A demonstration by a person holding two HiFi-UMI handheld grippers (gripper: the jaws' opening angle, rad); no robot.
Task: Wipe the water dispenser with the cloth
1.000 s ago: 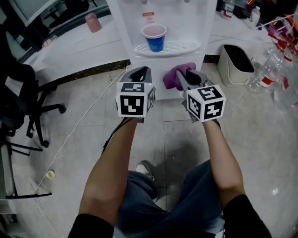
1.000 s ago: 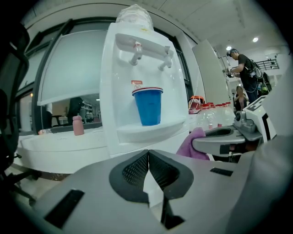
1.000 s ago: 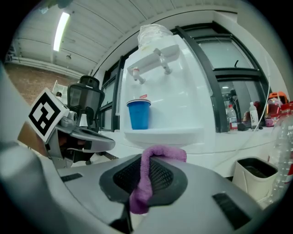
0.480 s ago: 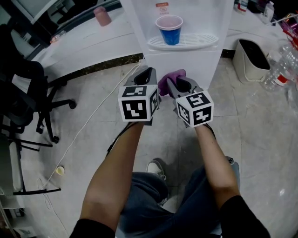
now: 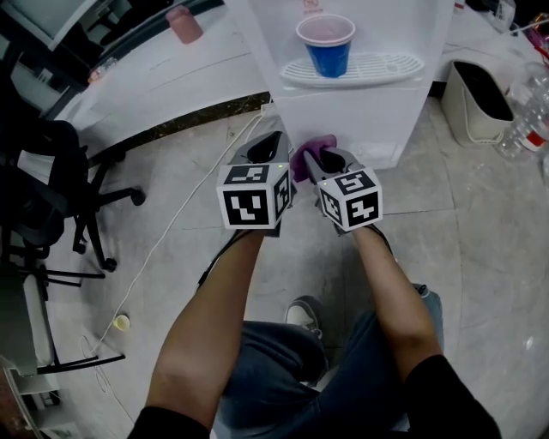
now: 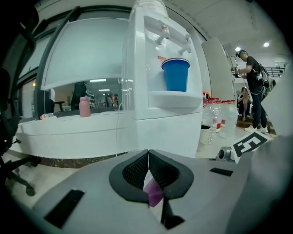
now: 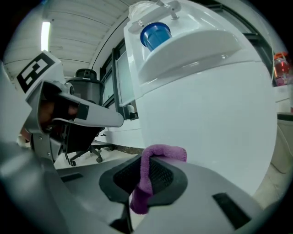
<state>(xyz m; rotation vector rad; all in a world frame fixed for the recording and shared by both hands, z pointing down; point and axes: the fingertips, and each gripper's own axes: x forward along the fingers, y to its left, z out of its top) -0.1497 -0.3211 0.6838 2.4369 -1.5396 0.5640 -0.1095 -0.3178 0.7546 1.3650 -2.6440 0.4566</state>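
The white water dispenser (image 5: 360, 111) stands ahead with a blue cup (image 5: 326, 43) on its drip tray. My right gripper (image 5: 322, 156) is shut on a purple cloth (image 5: 307, 153), held low at the dispenser's lower front panel near its left corner. In the right gripper view the cloth (image 7: 146, 178) folds over the jaw tips of my right gripper (image 7: 149, 157), with the dispenser (image 7: 206, 114) just beyond. My left gripper (image 5: 268, 142) sits close beside it, jaws shut. In the left gripper view the left gripper (image 6: 148, 153) shows a purple sliver low in the gap, and the dispenser (image 6: 155, 114) and the cup (image 6: 175, 75) are ahead.
A black office chair (image 5: 43, 197) stands at the left and a white cable (image 5: 163, 231) trails over the tiled floor. A white bin (image 5: 485, 99) and plastic bottles (image 5: 532, 111) stand at the right. A pink bottle (image 5: 183, 24) is on the white counter. A person (image 6: 252, 87) stands further off.
The right gripper with the cloth has slid left along the dispenser's lower front, closing up to the left gripper. My head has shifted, so the dispenser sits further right.
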